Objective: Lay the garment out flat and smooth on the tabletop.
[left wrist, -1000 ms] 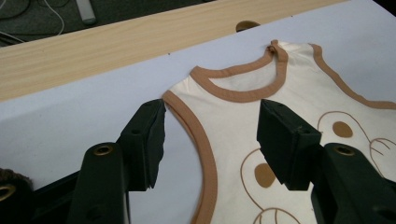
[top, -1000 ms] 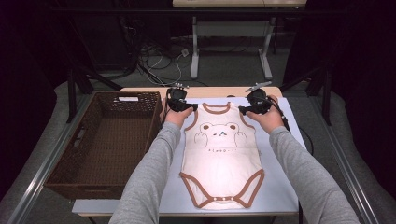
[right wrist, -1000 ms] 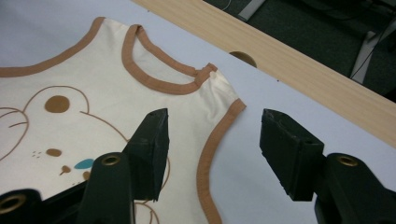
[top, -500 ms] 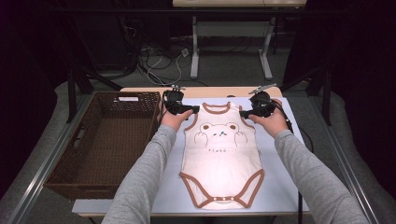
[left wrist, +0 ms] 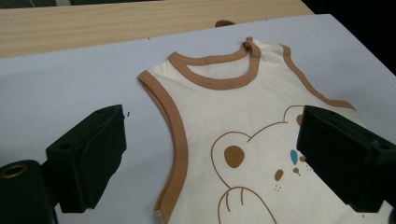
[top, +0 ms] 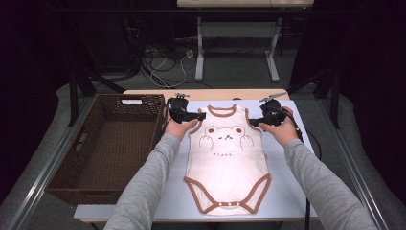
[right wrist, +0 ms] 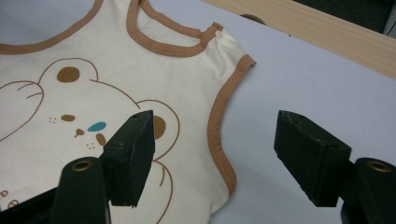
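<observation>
A cream baby bodysuit (top: pixel 226 160) with a bear print lies flat in the middle of the frame on the white table (top: pixel 297 191), right of the brown basket (top: pixel 103 143). The left gripper (top: pixel 201 115) sits at its upper left armhole and the right gripper (top: pixel 252 122) at its upper right one. Both have their jaws spread wide, straddling the brown trim and holding nothing.

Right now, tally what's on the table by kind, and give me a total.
Baby bodysuit, cream with brown trim: 1
Woven brown basket: 1
Hand-held grippers, left hand-held gripper and right hand-held gripper, both with jaws open at the bodysuit's armholes: 2
Total: 4
</observation>
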Tool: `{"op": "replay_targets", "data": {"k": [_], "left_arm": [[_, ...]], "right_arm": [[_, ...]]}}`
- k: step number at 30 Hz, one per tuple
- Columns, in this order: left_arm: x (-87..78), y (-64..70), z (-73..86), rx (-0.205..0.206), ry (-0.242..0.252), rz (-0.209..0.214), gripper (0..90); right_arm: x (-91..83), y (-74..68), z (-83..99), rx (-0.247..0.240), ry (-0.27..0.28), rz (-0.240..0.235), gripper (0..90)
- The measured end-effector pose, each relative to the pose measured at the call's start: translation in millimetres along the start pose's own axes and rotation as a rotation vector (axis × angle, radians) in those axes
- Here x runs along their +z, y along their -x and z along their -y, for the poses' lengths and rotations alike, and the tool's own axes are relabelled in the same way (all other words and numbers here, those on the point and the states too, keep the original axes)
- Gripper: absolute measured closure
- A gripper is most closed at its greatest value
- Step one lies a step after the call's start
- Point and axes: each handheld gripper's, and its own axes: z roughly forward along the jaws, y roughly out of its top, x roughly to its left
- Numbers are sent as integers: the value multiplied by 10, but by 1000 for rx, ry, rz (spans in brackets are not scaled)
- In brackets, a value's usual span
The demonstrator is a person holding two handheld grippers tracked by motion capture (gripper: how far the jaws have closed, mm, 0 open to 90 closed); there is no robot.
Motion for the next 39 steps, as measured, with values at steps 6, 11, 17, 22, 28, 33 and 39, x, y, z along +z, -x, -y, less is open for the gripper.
{"op": "replay_targets", "data": {"k": [6, 11, 17, 22, 28, 33, 39], "left_arm": [[57, -44, 95, -7, -14, -12, 133], [85, -75, 149, -5, -24, -21, 151], [97, -84, 179, -10, -27, -32, 155], [115, -63, 193, 4, -33, -41, 175], [138, -67, 235, 0, -37, -63, 211], [142, -83, 263, -3, -43, -64, 246], [148, -92, 284, 13, -50, -76, 330]], "right_arm": [[36, 31, 82, 16, -11, 5, 292], [79, 42, 162, 17, -24, 10, 313], [119, 55, 234, 15, -37, 5, 331], [120, 61, 262, 27, -45, 8, 366], [133, 75, 297, 25, -48, 6, 409], [153, 80, 323, 24, -50, 7, 433], [156, 67, 337, 46, -41, -14, 473]]}}
